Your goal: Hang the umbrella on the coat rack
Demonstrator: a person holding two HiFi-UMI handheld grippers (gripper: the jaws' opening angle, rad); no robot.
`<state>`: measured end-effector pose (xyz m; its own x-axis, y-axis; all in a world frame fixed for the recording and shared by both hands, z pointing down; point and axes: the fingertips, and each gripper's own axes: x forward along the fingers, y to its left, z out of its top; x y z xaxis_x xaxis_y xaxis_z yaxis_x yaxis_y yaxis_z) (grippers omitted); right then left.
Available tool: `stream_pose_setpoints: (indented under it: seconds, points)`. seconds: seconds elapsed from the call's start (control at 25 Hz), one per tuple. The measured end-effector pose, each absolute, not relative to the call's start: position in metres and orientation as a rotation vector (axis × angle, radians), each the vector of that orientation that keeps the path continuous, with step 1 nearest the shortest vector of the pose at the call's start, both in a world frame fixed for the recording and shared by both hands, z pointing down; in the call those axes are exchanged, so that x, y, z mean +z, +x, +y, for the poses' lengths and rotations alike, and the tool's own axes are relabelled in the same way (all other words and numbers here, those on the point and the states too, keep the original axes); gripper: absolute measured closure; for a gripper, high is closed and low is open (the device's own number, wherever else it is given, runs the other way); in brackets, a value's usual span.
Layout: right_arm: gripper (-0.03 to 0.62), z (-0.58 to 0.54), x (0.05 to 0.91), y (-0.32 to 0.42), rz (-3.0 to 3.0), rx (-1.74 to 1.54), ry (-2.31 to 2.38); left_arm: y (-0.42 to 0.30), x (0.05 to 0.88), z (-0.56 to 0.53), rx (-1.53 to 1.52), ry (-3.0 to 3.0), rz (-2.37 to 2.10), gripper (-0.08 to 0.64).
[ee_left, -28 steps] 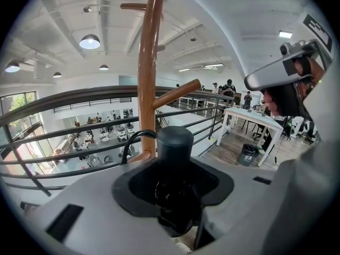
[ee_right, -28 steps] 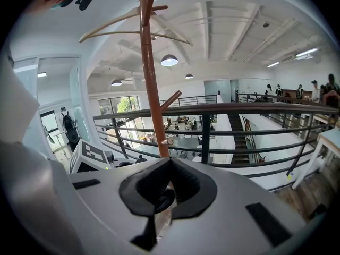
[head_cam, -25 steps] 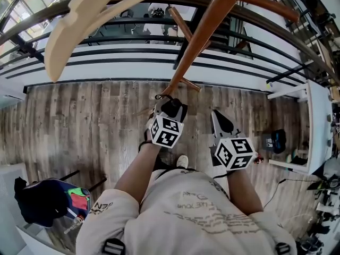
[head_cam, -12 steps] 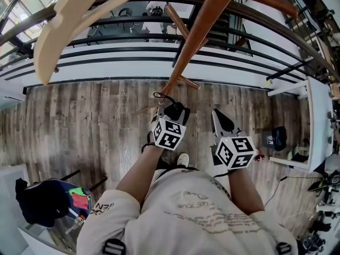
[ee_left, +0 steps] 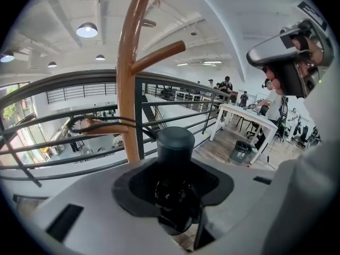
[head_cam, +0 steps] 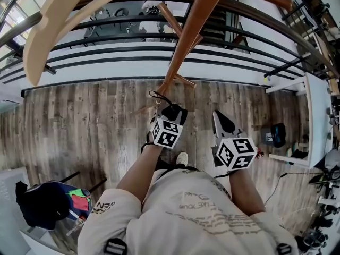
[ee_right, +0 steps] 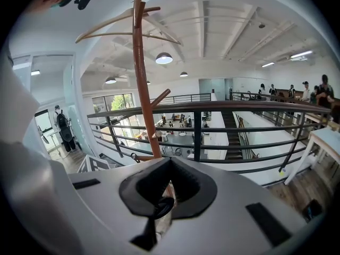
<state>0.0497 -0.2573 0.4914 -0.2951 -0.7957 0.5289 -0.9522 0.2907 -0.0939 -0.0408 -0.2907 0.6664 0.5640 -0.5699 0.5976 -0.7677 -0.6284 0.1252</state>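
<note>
Head view: at frame centre, the left gripper [head_cam: 169,117] holds the one umbrella [head_cam: 174,110] beside the single coat rack [head_cam: 186,41]. The right gripper [head_cam: 219,118] is to its right.
Left gripper view: the fingers [ee_left: 135,186] clamp the umbrella's black handle.
Right gripper view: the fingers are narrow and empty.

Wood floor [head_cam: 79,121], black railing [ee_right: 197,137], white table [head_cam: 314,116]

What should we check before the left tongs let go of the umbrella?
1. Left tongs shut on umbrella handle: ok.
2. Strap looped round peg of rack: ok, as far as the left gripper view shows.
3. Strap seated back from peg tip: cannot tell.
4. Right tongs shut, empty, apart from rack: ok.
5. Umbrella's lower end free: cannot tell, hidden.
</note>
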Motion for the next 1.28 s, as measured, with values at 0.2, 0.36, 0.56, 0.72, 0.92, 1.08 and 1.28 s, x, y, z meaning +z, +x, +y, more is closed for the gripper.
stream_pose_setpoints:
  seconds: [0.2, 0.36, 0.56, 0.72, 0.92, 1.08, 1.28]
  points:
    - [0.591, -0.252, 0.492, 0.052, -2.173, 0.557, 1.579, -0.047, 0.676, -0.283, 0.691, 2.404, -1.099, 0.394]
    - [0.59, -0.251, 0.492, 0.054, -2.164, 0.56, 1.586, -0.051, 0.677, -0.283, 0.646, 2.392, -1.1, 0.394]
    - [0.591, -0.249, 0.491, 0.05, -2.166, 0.548, 1.576, -0.047, 0.684, -0.289, 0.653, 2.393, -1.088, 0.394]
    - [0.589, -0.247, 0.489, 0.054, -2.157, 0.544, 1.589, -0.04, 0.684, -0.303, 0.663, 2.41, -1.089, 0.394]
    - [0.591, -0.243, 0.485, 0.061, -2.13, 0.545, 1.623, -0.037, 0.686, -0.326, 0.693, 2.416, -1.085, 0.394]
    - [0.591, -0.237, 0.483, 0.068, -2.105, 0.539, 1.654, -0.034, 0.697, -0.337, 0.743, 2.422, -1.065, 0.394]
    - [0.591, -0.227, 0.482, 0.084, -2.07, 0.538, 1.699, -0.026, 0.712, -0.342, 0.797, 2.413, -1.032, 0.394]
